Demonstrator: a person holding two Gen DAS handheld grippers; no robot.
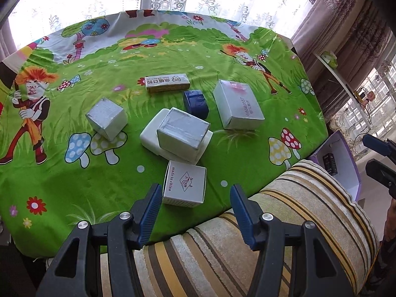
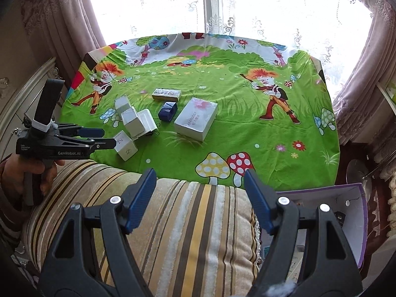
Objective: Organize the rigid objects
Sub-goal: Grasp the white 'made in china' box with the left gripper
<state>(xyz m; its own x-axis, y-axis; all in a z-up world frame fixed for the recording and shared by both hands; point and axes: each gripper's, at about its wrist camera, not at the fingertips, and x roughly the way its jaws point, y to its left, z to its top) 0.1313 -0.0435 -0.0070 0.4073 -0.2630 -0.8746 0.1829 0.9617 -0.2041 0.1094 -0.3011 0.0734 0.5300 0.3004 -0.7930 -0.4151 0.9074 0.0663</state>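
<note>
Showing hand (image 2: 29, 173) gripping left claw (image 2: 109, 137): right view only.

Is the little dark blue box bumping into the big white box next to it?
Apart. The left wrist view shows a strip of green cloth between the dark blue box and the big white box.

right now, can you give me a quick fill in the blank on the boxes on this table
1. The small box beside the large white box is dark ____.
2. The silver taped box rests on top of a ____ case.
3. The box printed "made in china" lies nearest the ____ gripper's fingers.
4. Both grippers hold ____ between their fingers.

Missing words: blue; white; left; nothing
</note>
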